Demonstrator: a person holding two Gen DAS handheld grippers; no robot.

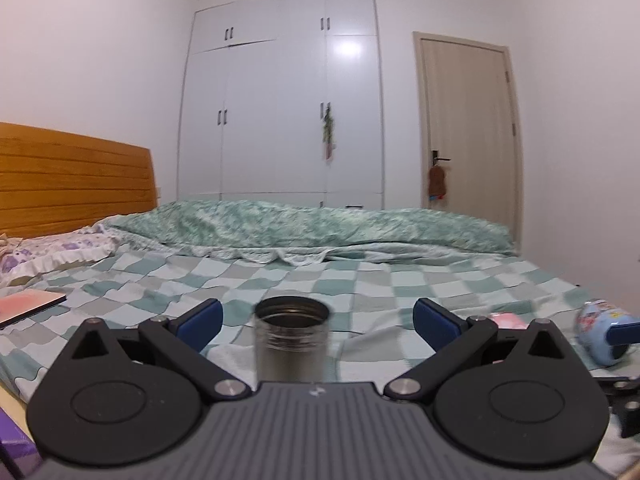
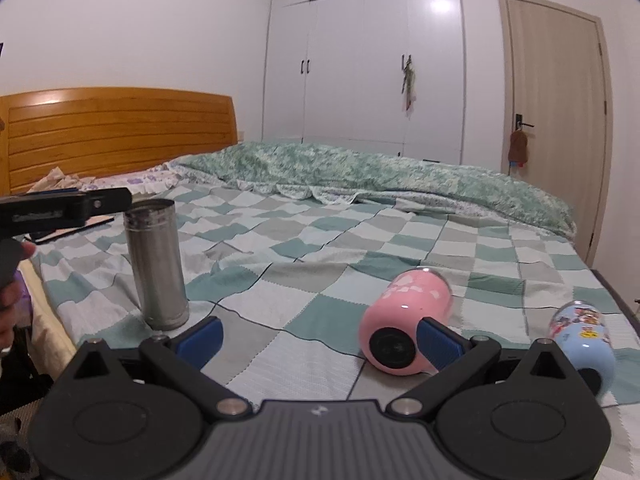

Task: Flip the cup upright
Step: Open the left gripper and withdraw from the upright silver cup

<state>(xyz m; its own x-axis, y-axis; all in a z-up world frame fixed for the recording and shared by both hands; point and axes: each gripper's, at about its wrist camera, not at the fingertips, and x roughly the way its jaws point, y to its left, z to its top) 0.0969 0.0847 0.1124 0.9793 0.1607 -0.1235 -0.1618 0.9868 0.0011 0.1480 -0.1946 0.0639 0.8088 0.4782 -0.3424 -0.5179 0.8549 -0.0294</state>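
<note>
A steel cup [image 1: 292,336] stands upright on the checked bedsheet, mouth up, between the open fingers of my left gripper [image 1: 318,322], not touched. In the right wrist view the steel cup [image 2: 157,264] stands at the left, with the left gripper's body [image 2: 64,205] just beside its rim. A pink cup [image 2: 404,320] lies on its side with its base toward me. My right gripper [image 2: 320,340] is open; its right finger [image 2: 438,342] is in front of the pink cup. A light blue cartoon cup [image 2: 584,336] lies on its side at the right; it also shows in the left wrist view [image 1: 604,330].
A rolled green quilt [image 2: 400,176] lies across the far side of the bed. A pillow [image 1: 56,250] and wooden headboard [image 1: 72,176] are at the left. A flat pink-covered book or tablet [image 1: 28,306] lies near the pillow. The bed's near edge [image 2: 48,296] is at the left.
</note>
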